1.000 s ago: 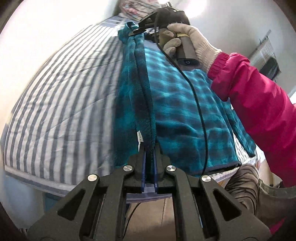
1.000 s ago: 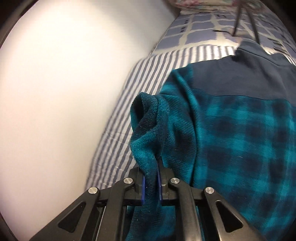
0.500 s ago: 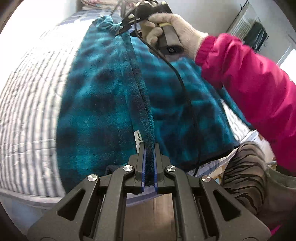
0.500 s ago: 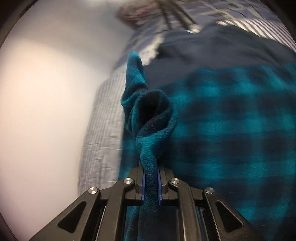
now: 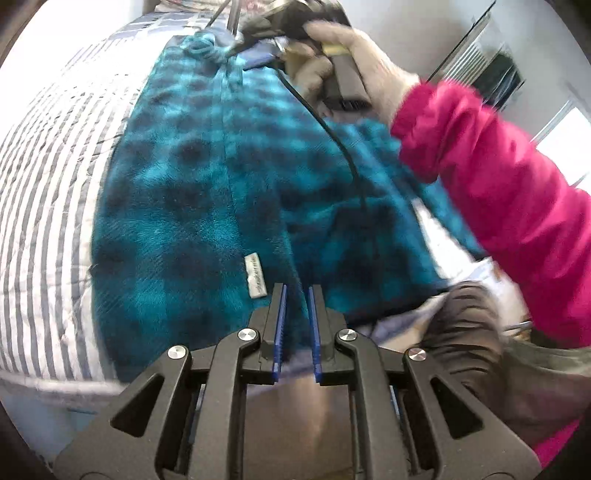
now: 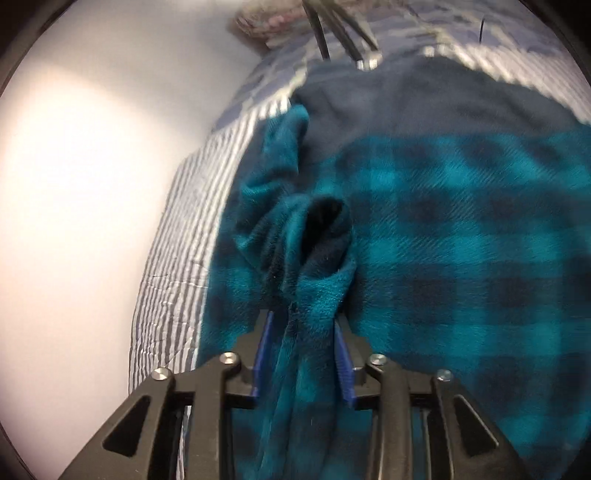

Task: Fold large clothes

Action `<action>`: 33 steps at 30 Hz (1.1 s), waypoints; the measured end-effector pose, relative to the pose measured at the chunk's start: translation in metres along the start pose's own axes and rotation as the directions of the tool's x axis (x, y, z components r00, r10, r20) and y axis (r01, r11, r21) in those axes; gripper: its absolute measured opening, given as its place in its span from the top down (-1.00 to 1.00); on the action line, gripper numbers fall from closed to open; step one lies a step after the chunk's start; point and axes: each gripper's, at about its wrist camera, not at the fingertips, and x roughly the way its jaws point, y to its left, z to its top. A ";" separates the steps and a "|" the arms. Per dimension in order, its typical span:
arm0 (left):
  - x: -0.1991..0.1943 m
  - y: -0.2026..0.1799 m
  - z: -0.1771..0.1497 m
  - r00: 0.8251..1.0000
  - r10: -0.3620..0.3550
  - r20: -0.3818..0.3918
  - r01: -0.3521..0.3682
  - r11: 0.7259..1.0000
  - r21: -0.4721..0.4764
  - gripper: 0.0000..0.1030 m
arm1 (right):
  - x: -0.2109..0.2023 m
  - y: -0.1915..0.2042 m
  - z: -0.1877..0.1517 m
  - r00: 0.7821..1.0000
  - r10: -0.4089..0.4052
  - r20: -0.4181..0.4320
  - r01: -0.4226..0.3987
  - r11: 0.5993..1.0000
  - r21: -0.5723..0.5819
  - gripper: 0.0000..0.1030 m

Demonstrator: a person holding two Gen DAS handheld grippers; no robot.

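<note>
A teal and dark plaid fleece garment (image 5: 207,177) lies spread on a striped bed cover (image 5: 48,177), one side folded over the other. A white label (image 5: 254,275) shows near its hem. My left gripper (image 5: 296,291) is open at the near hem, the fold's edge between its jaws. My right gripper (image 6: 302,321) is open with a bunched fold of the fleece (image 6: 317,251) lying loose between its jaws. The garment has a dark navy top panel (image 6: 406,99). The right gripper also shows in the left wrist view (image 5: 258,33), held by a gloved hand.
A white wall (image 6: 92,184) runs along the bed's far side. A patterned pillow (image 6: 266,22) lies at the head. The person's pink sleeve (image 5: 498,184) reaches over the garment. A black cable (image 5: 332,136) hangs from the right gripper. Thin dark rods (image 6: 332,29) lie near the pillow.
Both grippers carried the garment's edge across and laid it over the other half. Both have now opened and let the fleece go.
</note>
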 end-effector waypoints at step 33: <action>0.015 -0.015 0.017 0.993 0.081 0.087 -0.086 0.995 0.049 0.29 | -0.283 -0.119 -0.217 0.944 -0.246 0.221 0.247 0.969 0.026 -0.08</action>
